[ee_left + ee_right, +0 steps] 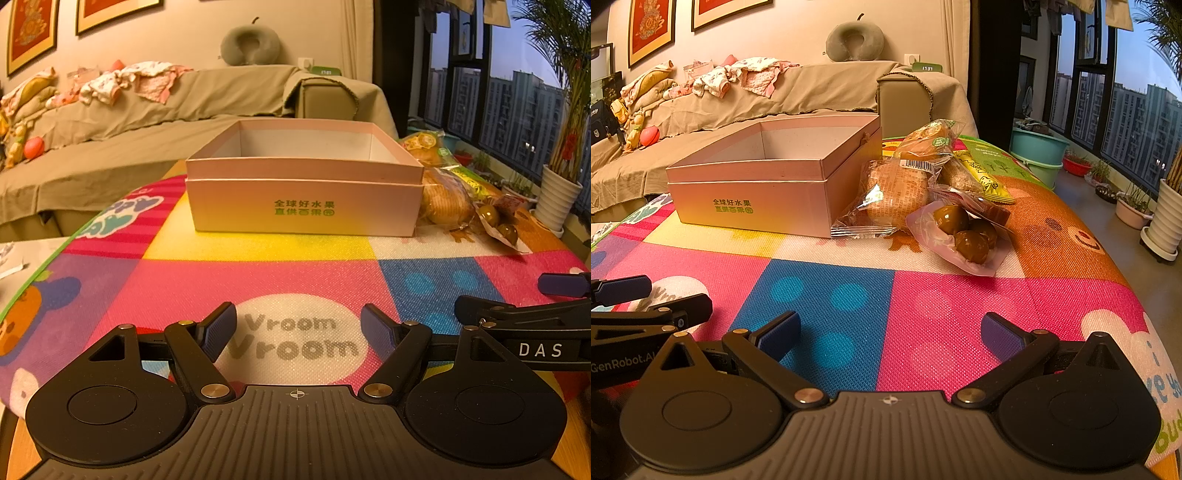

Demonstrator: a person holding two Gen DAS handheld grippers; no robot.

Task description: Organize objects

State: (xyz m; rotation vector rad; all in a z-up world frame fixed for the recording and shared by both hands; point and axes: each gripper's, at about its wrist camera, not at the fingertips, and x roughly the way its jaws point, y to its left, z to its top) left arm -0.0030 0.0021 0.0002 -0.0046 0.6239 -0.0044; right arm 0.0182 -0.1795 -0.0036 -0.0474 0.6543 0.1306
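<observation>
An open, empty pink cardboard box [304, 205] with green lettering stands on the colourful play mat [258, 273]; it also shows in the right wrist view [753, 206]. Snack packets lie just right of it: a clear-wrapped bun [895, 199], a pouch of brown eggs [964, 236], a yellow packet [982, 177] and another bun packet [927, 138]. My left gripper [298, 328] is open and empty, low over the mat in front of the box. My right gripper [891, 338] is open and empty, in front of the snacks.
A covered sofa [147, 122] with clothes runs behind the mat. Windows, plant pots [1167, 221] and teal basins [1038, 147] stand at the right. The mat's right edge [1123, 266] drops to the floor. Each gripper shows at the other view's edge.
</observation>
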